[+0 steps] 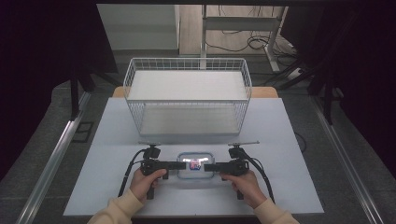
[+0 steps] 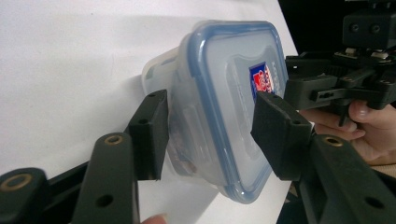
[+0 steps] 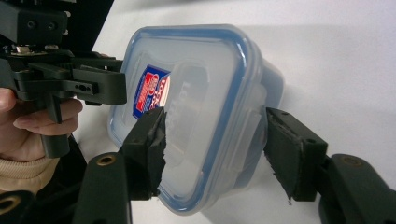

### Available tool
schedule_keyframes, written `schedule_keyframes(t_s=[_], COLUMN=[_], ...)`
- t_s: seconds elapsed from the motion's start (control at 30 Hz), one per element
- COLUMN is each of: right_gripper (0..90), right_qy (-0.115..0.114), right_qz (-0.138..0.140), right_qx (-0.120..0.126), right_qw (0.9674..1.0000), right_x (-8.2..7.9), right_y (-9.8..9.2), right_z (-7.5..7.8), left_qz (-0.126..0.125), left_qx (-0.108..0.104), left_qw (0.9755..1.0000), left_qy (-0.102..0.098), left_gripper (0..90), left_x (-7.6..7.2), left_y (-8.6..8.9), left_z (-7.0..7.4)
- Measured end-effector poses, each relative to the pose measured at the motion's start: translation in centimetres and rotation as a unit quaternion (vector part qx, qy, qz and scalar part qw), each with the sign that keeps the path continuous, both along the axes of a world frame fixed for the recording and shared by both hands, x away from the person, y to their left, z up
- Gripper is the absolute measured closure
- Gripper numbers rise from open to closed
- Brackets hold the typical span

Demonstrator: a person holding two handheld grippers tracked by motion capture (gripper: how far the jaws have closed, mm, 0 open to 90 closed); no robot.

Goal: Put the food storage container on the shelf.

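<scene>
A clear plastic container (image 1: 195,164) with a blue-rimmed lid and a red-and-blue label lies lid up on the white table (image 1: 116,135), near the front edge. My left gripper (image 1: 181,164) reaches in from the left and holds its end. One pad rests against the container (image 2: 219,102) wall, the other on the lid, and no gap shows. From the right, my right gripper (image 1: 208,166) straddles the other end of the container (image 3: 205,107). It stands open: one pad lies over the lid and a gap shows at the base-side pad (image 3: 287,156).
A white wire basket (image 1: 187,95) stands at the back middle of the table. Hands and cream sleeves come in from the bottom. The table drops off at the left and right, with dark floor and metal rails beyond.
</scene>
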State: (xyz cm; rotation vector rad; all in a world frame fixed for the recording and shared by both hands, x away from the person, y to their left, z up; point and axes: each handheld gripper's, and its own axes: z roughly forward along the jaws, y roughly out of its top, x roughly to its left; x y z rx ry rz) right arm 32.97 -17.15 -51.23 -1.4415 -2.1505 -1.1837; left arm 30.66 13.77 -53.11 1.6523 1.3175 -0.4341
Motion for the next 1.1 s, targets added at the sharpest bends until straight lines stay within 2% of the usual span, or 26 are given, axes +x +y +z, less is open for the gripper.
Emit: schedule_keyframes(t_s=[0.33,0.4,0.67,1.1], right_gripper=[44.3,45.8,46.7,47.3], right_qy=[-0.023,-0.020,-0.020,-0.027], right_qz=[0.000,-0.004,-0.010,-0.011], right_qx=[0.001,0.009,0.012,0.006], right_qw=[0.9997,0.9997,0.9997,0.9995], right_x=[-0.82,-0.87,-0.88,-1.08], right_y=[-0.16,-0.32,-0.33,-0.12], right_z=[0.31,0.31,0.36,0.69], left_qz=[-0.004,-0.005,-0.003,-0.001], left_qx=[0.012,0.014,0.015,0.019], left_qw=[0.9996,0.9996,0.9996,0.9995], left_qy=[-0.025,-0.025,-0.024,-0.025], left_gripper=[49.1,49.5,50.0,49.7], left_x=[-0.75,-0.85,-0.84,-0.88], left_y=[-0.11,-0.10,-0.09,-0.08], left_z=[0.41,0.51,0.70,0.93])
